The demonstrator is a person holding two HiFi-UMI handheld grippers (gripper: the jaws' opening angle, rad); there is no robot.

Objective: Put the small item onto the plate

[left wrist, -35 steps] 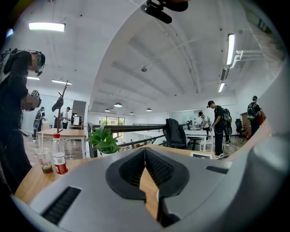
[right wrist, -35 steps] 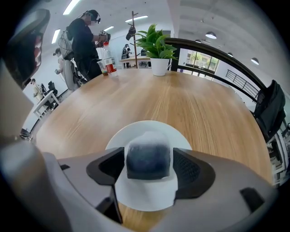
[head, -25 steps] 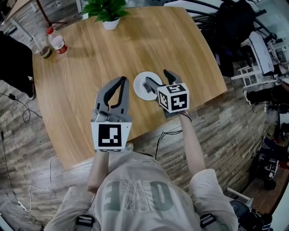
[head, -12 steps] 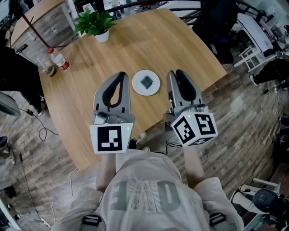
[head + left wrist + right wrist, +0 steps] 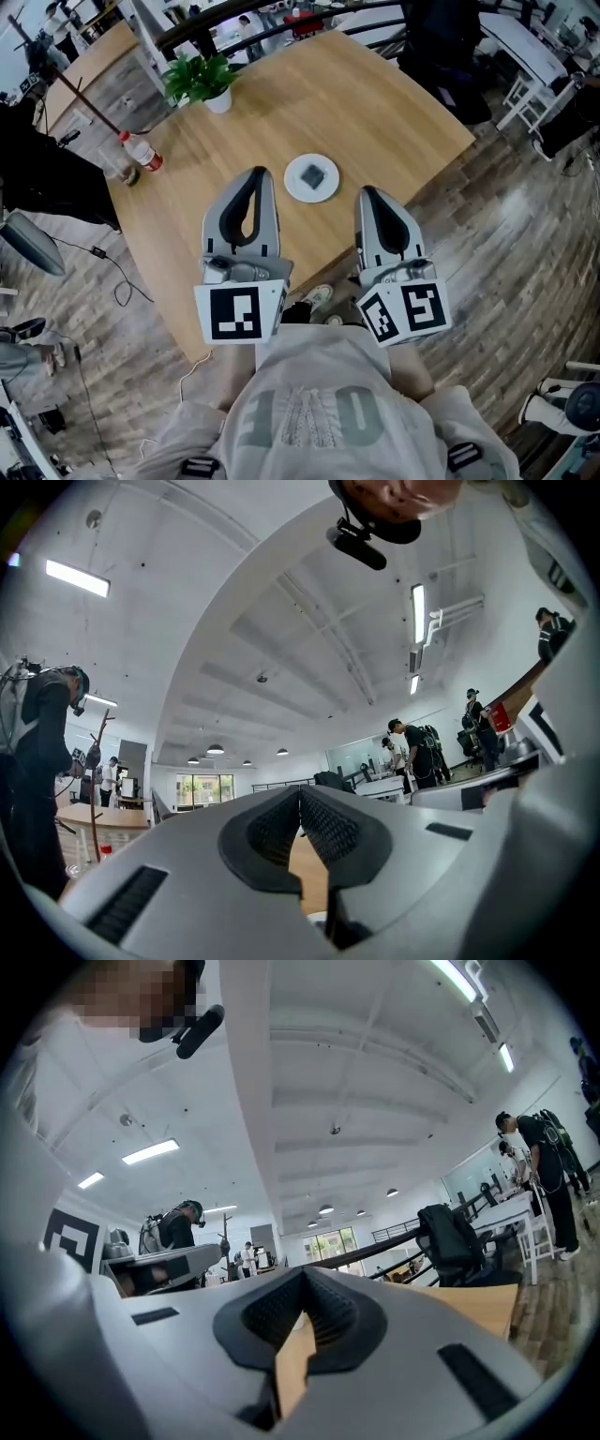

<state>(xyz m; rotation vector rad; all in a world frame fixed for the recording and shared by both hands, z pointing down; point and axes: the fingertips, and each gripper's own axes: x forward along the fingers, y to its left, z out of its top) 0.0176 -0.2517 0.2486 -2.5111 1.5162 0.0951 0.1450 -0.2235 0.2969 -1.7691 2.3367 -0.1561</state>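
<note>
White plate [image 5: 295, 188], dark grey small item [image 5: 312, 174], pale wood-grain table [image 5: 375, 103]; grey left gripper [image 5: 260, 172] and right gripper [image 5: 368, 192] with black-and-white square markers [image 5: 234, 313]; green plant [image 5: 199, 75] far left

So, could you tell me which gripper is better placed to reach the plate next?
The left gripper, marginally: its tip is level beside the plate; the right gripper stops short. Both are shut, empty; the small item already lies there.

Open-plan office or lab: wooden table [image 5: 375, 103], potted plant [image 5: 202, 80], plank floor [image 5: 506, 216], ceiling strip light [image 5: 417, 611], white desk [image 5: 492, 1211], standing people [image 5: 415, 752] wearing gear.
</note>
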